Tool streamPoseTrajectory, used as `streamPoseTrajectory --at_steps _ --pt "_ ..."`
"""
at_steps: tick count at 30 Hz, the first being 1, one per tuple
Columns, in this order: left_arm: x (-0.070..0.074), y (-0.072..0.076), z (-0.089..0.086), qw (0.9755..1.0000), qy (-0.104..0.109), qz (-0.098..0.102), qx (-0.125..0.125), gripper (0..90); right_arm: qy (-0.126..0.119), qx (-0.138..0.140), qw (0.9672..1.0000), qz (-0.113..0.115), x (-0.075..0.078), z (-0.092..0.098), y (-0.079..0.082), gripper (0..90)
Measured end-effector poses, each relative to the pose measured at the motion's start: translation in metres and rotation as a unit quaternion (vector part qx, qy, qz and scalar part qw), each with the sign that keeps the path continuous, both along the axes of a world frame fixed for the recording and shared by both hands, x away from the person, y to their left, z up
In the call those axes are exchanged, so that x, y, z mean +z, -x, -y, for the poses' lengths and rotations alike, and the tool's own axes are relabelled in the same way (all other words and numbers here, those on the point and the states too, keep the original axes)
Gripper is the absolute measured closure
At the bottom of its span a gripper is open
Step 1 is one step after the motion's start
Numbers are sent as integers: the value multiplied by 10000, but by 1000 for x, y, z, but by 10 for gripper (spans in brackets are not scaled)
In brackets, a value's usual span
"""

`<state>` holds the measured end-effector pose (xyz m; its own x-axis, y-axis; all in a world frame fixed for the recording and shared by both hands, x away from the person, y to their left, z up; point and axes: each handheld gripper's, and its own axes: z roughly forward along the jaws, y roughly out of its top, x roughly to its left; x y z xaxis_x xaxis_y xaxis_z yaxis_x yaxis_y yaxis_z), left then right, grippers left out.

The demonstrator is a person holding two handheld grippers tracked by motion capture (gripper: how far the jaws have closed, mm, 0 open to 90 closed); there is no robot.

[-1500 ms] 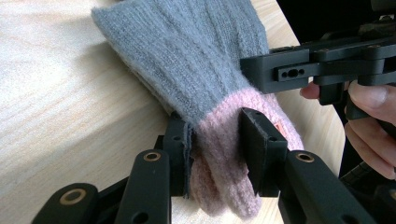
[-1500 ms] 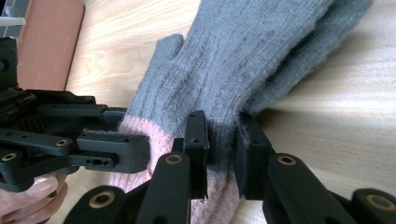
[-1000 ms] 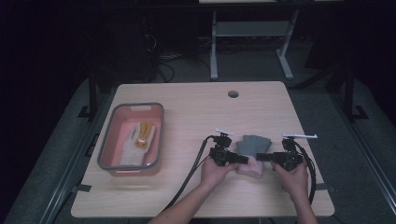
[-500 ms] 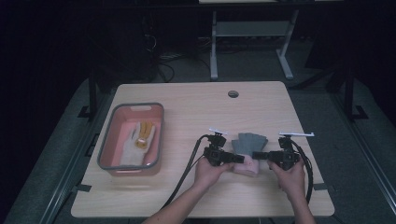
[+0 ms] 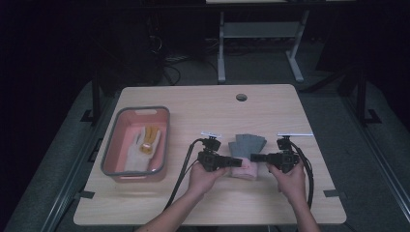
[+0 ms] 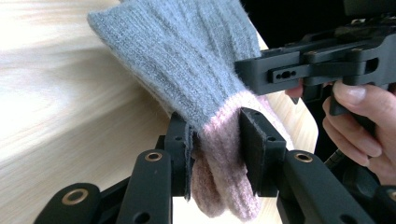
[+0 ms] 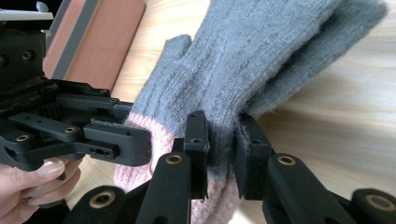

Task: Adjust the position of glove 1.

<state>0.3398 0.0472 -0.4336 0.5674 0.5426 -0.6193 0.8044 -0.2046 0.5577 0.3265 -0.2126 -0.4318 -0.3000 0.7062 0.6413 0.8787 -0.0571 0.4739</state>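
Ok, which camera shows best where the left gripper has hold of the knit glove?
The left gripper view: the left gripper pinches the glove at its pink cuff, close up. The right gripper view shows that gripper side-on at the cuff's edge. The high view shows both grippers at the glove, too small for detail.

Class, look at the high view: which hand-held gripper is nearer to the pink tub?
Left. The left hand-held gripper sits between the pink tub and the glove; the right hand-held gripper is beyond it, farther from the tub.
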Motion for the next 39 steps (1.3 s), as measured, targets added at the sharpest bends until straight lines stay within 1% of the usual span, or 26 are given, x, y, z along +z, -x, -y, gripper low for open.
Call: streamPoseTrajectory --at_steps 7,9,14,17,18,19,20,23,24,29,31,33,39 --pt "7 1 -10 10000 -2 54 -7 658 -53 110 9999 -35 6 -9 -4 770" --pt "11 1 -15 10000 1 90 12 658 -10 170 9999 -14 10 -14 -5 769" --pt "15 2 -23 9999 27 109 72 658 -22 236 9997 -8 14 -22 -9 769" --pt "17 2 -28 9999 26 129 77 659 2 296 9996 32 18 -28 -10 769" --pt "19 2 -33 9998 17 153 83 658 -2 305 9995 32 20 -30 -11 769" --pt "19 2 -33 9998 17 153 83 659 -22 310 9995 41 21 -32 -11 769" --pt "22 2 -37 9998 22 180 104 659 -36 334 9994 46 22 -34 -12 769" --pt "24 3 -41 9997 17 195 146 658 -58 373 9993 39 23 -38 -13 769" --pt "25 3 -45 9996 -3 251 137 658 -49 411 9991 48 25 -43 -15 769" --pt "28 4 -55 9994 3 269 195 658 -26 479 9988 63 28 -52 -17 769" --pt "29 4 -56 9994 5 256 233 658 -22 500 9987 66 29 -54 -18 769" --pt "31 4 -60 9993 -13 311 210 659 -59 536 9985 72 30 -58 -19 770" --pt "34 5 -65 9992 13 298 266 658 -56 582 9983 64 32 -63 -21 770"
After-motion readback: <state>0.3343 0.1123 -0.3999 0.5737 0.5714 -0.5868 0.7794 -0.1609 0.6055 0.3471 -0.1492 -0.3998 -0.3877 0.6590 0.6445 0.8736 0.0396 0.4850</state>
